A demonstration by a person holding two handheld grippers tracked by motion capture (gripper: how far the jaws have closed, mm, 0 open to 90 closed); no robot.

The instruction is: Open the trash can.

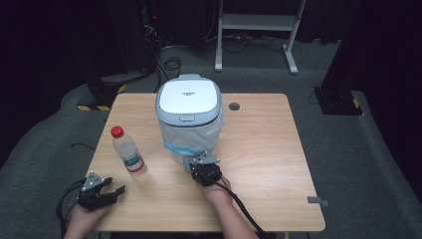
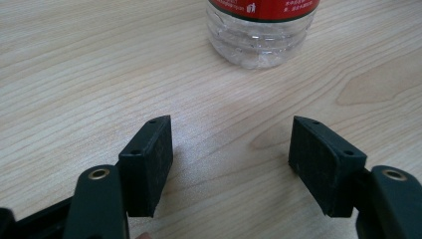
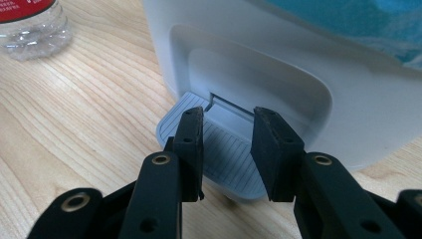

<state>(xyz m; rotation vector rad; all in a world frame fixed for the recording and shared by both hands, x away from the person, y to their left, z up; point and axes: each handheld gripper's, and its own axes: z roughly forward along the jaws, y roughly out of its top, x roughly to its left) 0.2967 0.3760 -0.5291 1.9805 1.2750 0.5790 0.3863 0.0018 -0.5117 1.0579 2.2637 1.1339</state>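
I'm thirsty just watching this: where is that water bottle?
In the high view the water bottle stands on the table's left side, left of the pedal bin, ahead of the left gripper.

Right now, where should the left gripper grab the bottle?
Take the bottle by its body at the label, jaws level, coming from the near side, where the left gripper sits with open jaws. The bottle stands upright, its round body suits a side pinch, and the bin stands close on its right.

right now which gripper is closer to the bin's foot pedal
Right. The right gripper sits at the foot pedal, its jaws over it. The left gripper rests by the table's near left corner, well away.
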